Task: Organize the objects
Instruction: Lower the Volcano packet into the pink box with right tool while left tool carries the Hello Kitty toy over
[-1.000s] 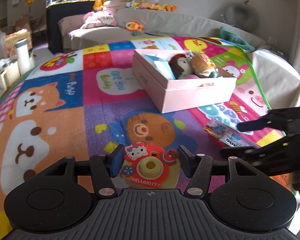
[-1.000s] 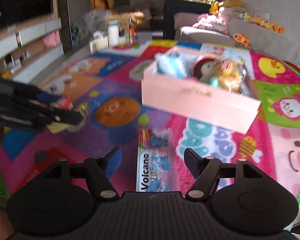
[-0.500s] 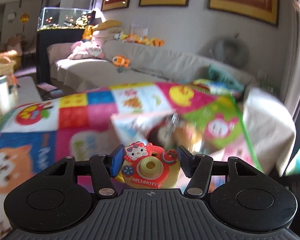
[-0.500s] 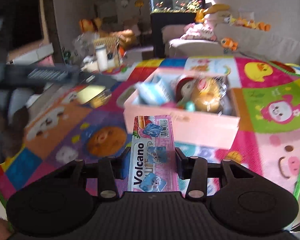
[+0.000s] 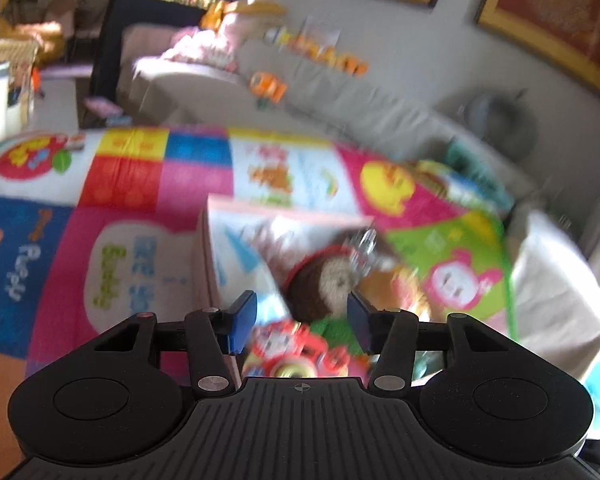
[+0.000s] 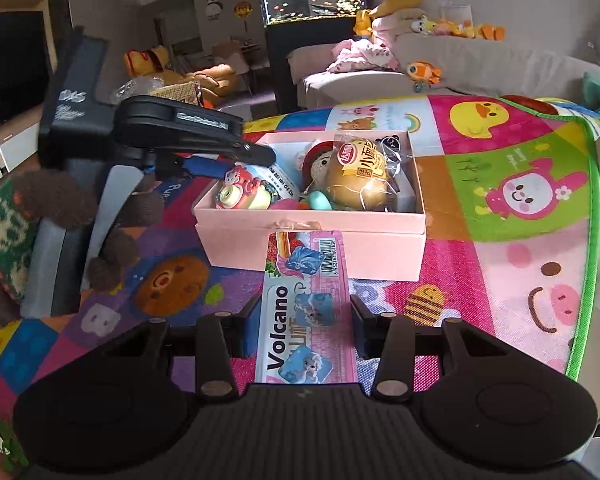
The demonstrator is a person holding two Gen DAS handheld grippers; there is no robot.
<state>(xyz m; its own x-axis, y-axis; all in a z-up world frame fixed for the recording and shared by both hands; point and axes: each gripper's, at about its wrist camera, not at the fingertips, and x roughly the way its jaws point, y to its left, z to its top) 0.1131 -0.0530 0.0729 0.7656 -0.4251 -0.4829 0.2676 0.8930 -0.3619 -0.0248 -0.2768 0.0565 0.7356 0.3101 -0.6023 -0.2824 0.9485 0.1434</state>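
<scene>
Play mat (image 6: 500, 208), pink box (image 6: 312, 236), toy camera (image 6: 242, 194) inside

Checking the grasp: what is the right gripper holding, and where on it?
The Volcano packet, pinched by the right gripper across its two long edges, near its lower end.

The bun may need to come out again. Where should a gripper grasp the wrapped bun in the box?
Probably from above, jaws across the middle of the bun: it lies topmost, and the walls of the pink box block the sides.
</scene>
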